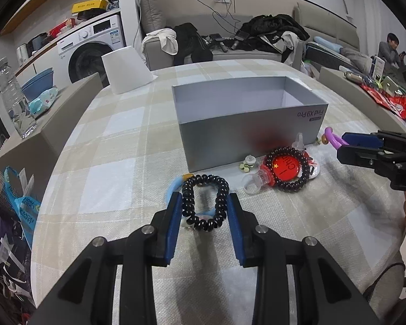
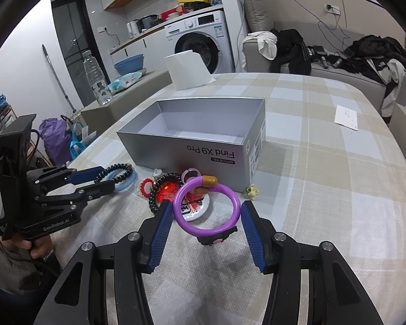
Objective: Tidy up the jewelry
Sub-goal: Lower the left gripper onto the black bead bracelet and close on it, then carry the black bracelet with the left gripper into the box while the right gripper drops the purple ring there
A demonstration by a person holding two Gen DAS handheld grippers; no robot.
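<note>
On the checked tablecloth, my left gripper (image 1: 204, 197) is shut on a black bead bracelet (image 1: 205, 203), its blue pads against both sides. The bracelet lies over a light blue ring (image 1: 173, 187). My right gripper (image 2: 206, 204) is shut on a purple ring (image 2: 207, 228) that carries a mustard bead and a dark charm. An open grey box (image 1: 230, 140) stands just beyond both grippers, and nothing shows inside it. In front of the box lie a second black bead bracelet (image 1: 301, 178) around a red badge (image 1: 287, 168), and a clear plastic ring (image 1: 253, 182).
A white paper roll (image 1: 125, 70) stands at the table's far left and a paper sheet (image 2: 346, 117) lies at the far right. A water bottle (image 1: 13, 100) stands on a side ledge. A clothes-strewn sofa sits behind the table. A person (image 1: 391, 50) sits far right.
</note>
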